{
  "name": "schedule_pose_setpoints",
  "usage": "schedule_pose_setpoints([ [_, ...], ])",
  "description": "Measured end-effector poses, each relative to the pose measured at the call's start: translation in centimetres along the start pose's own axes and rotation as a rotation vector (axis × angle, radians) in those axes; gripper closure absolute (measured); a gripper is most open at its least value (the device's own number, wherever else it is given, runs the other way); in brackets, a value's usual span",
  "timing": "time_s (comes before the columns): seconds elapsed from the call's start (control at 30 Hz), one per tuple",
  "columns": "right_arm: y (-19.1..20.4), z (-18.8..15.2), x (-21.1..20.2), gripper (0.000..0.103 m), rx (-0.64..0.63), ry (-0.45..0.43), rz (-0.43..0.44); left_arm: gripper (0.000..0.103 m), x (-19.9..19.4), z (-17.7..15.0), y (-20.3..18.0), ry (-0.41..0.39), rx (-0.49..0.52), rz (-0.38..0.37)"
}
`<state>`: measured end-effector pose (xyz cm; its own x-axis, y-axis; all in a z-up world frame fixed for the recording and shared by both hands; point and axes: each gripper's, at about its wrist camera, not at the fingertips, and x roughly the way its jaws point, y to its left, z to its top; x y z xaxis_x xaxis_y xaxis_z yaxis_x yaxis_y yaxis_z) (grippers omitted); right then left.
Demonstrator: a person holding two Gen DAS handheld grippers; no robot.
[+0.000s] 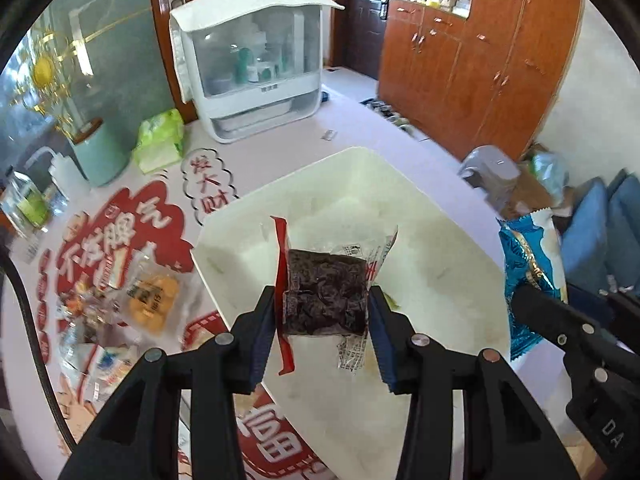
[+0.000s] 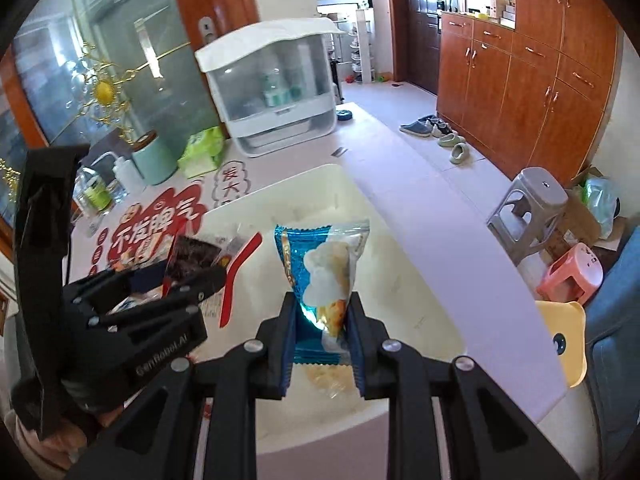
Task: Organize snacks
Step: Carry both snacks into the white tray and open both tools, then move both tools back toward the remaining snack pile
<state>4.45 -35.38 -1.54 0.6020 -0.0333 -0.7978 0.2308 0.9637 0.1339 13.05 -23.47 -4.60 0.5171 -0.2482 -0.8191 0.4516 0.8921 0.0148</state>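
Dark snack (image 1: 325,293) in clear, red-edged wrapper, upright over the white bin (image 1: 452,216); blue-and-white snack packet (image 2: 325,270) at its 3 o'clock, upright; loose snacks (image 1: 150,300) on worktop at 9 o'clock.

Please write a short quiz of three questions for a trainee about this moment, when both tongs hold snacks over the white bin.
1. True or false: the left tongs hold a dark snack pack with a red edge.
2. Which pack do the right tongs hold? A) green tissue pack B) blue snack pack C) orange snack pack
3. What lies directly under both held packs?

Key
1. True; the pack sits between the pads.
2. B, the blue snack pack.
3. The white bin; it looks almost empty, and more snacks wait on the table beside it.
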Motion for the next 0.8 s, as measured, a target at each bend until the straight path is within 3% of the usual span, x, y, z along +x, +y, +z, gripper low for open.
schedule_pose_setpoints([
  [0.03, 0.0, 0.1, 0.4, 0.079, -0.003, 0.008, 0.002, 0.05, 0.3, 0.1, -0.5, -0.002, 0.017, 0.043],
  [0.13, -0.1, 0.0, 1.9, 0.077, -0.028, 0.063, -0.003, 0.013, 0.7, 0.1, -0.8, -0.026, 0.045, 0.127],
  [0.17, 0.0, -0.2, 2.3, 0.075, -0.039, 0.083, -0.008, 0.01, 0.6, 0.0, -0.8, -0.043, 0.049, 0.15],
  [0.37, 0.3, -1.5, 1.9, 0.056, -0.061, 0.083, -0.021, 0.01, 0.8, -0.3, -0.3, -0.039, 0.049, 0.158],
  [0.8, 1.0, -2.3, -0.8, 0.055, -0.019, 0.061, 0.006, 0.01, -2.6, -1.9, 1.1, -0.067, 0.01, 0.123],
])
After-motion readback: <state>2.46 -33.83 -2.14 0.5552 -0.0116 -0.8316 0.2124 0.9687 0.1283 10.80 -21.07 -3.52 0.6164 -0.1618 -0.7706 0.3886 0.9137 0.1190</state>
